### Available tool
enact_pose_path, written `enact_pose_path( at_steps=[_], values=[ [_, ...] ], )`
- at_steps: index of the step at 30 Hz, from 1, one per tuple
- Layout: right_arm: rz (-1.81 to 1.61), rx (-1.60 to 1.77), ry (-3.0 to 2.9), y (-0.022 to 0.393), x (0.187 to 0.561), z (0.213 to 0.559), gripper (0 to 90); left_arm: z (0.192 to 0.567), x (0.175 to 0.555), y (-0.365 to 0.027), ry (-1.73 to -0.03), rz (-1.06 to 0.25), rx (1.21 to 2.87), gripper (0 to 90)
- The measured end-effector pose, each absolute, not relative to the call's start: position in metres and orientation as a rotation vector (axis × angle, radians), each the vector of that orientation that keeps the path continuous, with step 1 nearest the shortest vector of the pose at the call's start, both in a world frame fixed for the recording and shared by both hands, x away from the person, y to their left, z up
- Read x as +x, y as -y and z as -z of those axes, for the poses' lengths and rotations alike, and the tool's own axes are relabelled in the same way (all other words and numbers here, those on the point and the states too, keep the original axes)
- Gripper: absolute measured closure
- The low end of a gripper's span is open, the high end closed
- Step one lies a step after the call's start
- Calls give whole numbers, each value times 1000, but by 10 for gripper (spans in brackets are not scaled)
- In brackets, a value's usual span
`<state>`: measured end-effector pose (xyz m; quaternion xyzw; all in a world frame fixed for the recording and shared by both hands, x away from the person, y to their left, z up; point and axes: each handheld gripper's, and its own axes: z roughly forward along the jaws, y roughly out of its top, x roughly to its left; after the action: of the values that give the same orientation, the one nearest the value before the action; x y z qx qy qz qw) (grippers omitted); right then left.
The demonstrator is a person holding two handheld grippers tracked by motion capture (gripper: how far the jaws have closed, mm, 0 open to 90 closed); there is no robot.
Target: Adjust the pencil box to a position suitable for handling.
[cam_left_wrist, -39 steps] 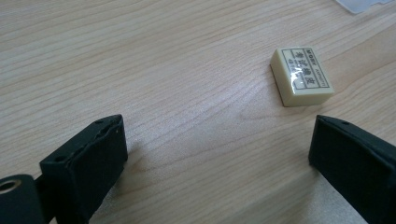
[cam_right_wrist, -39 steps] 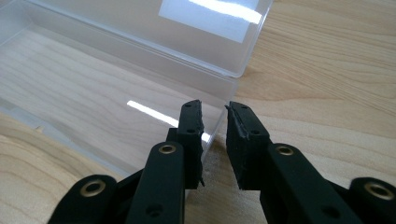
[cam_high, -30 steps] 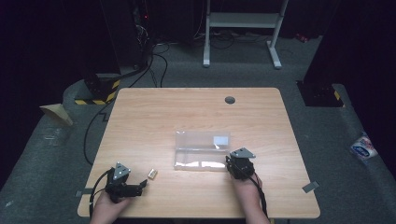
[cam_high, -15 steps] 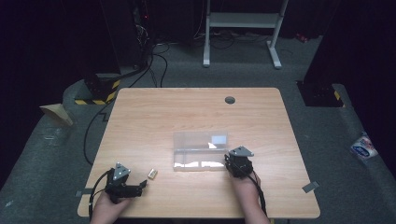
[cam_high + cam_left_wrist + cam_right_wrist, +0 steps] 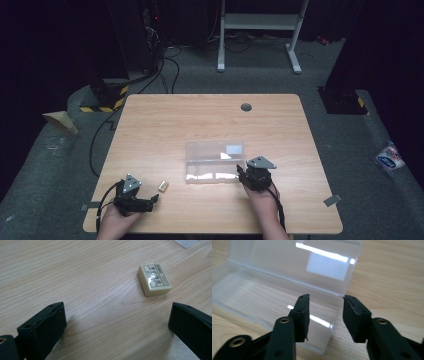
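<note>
A clear plastic box [image 5: 215,162] lies open near the table's middle, its lid [image 5: 287,262] standing up behind the tray [image 5: 262,290]. My right gripper [image 5: 241,171] is at the box's right end. Its jaws have just been opening and now stand apart [image 5: 326,298], straddling the tray's end wall without pressing it. A small cream eraser [image 5: 163,186] lies flat left of the box. My left gripper [image 5: 155,199] rests near the table's front edge, open, with the eraser [image 5: 154,279] a little beyond its fingertips [image 5: 117,312] and nothing between them.
The wooden table [image 5: 200,120] has a round cable hole [image 5: 246,107] at the back. On the floor are a white metal stand [image 5: 260,22], a yellow-and-black striped block [image 5: 107,97] with cables, and a packet [image 5: 390,157] at the right.
</note>
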<state>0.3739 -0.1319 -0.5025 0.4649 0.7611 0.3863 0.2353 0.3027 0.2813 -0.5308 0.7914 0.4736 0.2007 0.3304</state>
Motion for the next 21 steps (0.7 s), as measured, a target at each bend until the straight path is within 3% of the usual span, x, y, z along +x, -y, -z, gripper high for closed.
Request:
enact_pose_path(
  at_steps=[6,14,21],
  values=[
    [-1093,1243,-2059,135,365,490,469,529,305,-280,-1241,-513,2095,7],
    [-931,1337,-2036,201,353,508,428,527,307,-280,-1243,-488,2123,7],
    [-859,1420,-2025,227,345,521,358,525,305,-283,-1256,-495,2093,21]
  ],
)
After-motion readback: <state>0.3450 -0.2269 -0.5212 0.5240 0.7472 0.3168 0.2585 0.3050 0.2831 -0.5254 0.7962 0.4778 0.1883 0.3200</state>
